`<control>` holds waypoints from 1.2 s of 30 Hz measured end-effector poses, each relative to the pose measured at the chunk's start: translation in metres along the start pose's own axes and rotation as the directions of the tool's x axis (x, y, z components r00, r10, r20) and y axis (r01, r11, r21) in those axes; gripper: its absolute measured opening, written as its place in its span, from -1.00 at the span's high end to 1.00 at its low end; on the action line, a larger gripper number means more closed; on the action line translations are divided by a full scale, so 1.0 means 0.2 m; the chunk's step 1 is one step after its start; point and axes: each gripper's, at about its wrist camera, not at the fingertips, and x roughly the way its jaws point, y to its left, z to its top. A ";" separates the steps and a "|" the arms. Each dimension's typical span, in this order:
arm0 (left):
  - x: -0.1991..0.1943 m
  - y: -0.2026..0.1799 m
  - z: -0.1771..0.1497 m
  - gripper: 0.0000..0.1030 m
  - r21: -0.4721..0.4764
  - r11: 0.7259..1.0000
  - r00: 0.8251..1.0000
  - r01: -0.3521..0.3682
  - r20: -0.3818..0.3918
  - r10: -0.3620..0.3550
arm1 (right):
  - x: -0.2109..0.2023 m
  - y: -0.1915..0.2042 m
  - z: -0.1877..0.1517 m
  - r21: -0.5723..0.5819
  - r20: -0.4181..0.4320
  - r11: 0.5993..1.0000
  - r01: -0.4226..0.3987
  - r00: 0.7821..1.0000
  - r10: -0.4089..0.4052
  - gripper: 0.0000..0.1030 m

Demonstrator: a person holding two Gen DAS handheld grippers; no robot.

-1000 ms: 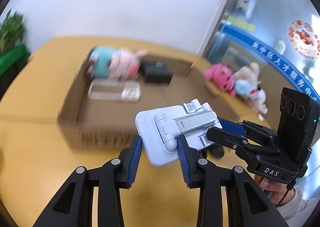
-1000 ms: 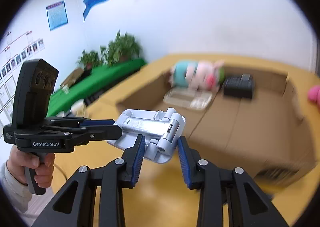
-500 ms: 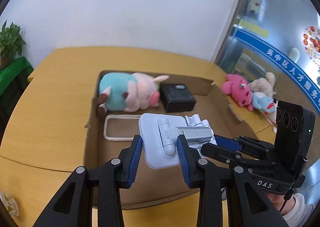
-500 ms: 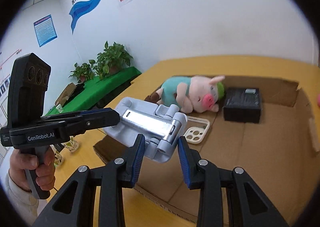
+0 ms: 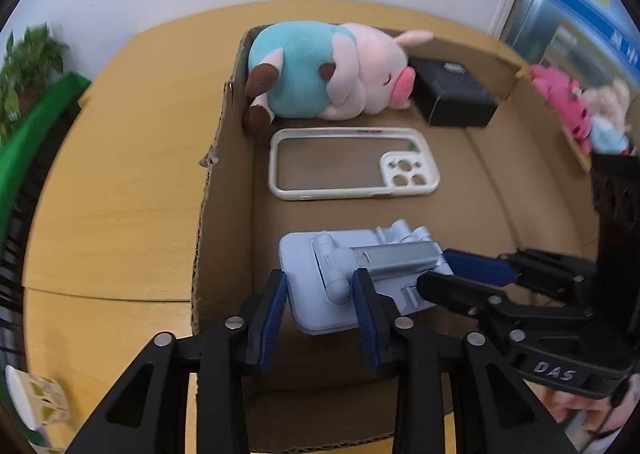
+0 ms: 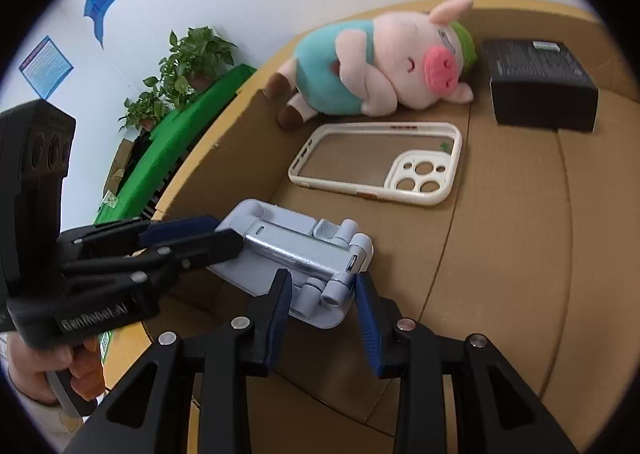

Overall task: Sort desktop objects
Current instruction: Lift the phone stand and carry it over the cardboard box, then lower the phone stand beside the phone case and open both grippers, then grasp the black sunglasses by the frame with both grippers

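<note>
A pale blue folding phone stand (image 5: 352,278) is held from both ends over the floor of an open cardboard box (image 5: 224,182). My left gripper (image 5: 320,294) is shut on one end of it. My right gripper (image 6: 322,294) is shut on the hinge end (image 6: 332,286); it also shows in the left wrist view (image 5: 460,278). The stand sits low inside the box, near its front left corner; I cannot tell whether it touches the floor.
In the box lie a pink and teal pig plush (image 5: 328,74), a white phone case (image 5: 352,164) and a black box (image 5: 452,98). Pink and beige plush toys (image 5: 576,110) sit outside to the right. The wooden table (image 5: 120,174) surrounds the box; green plants (image 6: 188,58) stand left.
Both grippers have carried the phone stand forward over the box's front wall and lowered it inside, close to the phone case.
</note>
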 end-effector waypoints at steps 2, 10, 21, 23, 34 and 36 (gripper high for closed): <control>0.01 -0.02 -0.01 0.47 0.008 1.000 1.000 -0.014 -0.016 0.014 | 0.01 0.00 0.00 0.003 -0.011 1.000 -0.014 1.000 0.014 0.36; -0.27 0.01 -0.06 -0.24 -0.087 0.996 0.975 -0.023 0.219 0.041 | -0.30 0.00 -0.03 -0.066 0.133 0.996 0.064 0.990 -0.055 -0.26; -0.57 -0.48 -0.24 -0.99 -0.026 0.999 0.839 0.019 0.545 -0.002 | -0.93 -0.06 -0.39 -0.098 0.442 0.855 0.509 0.792 -0.421 -0.66; -0.55 -0.53 -0.25 -0.99 -0.017 0.999 0.848 0.031 0.530 -0.017 | -0.95 -0.07 -0.42 -0.100 0.440 0.852 0.513 0.791 -0.425 -0.66; -0.48 -0.56 -0.31 -0.99 -0.007 0.995 0.876 0.098 0.476 -0.083 | -0.95 -0.07 -0.52 -0.228 0.400 0.873 0.431 0.859 -0.319 -0.66; -0.46 -0.55 -0.36 -0.99 0.001 0.994 0.882 0.110 0.462 -0.098 | -0.93 -0.10 -0.58 -0.276 0.351 0.888 0.368 0.899 -0.263 -0.66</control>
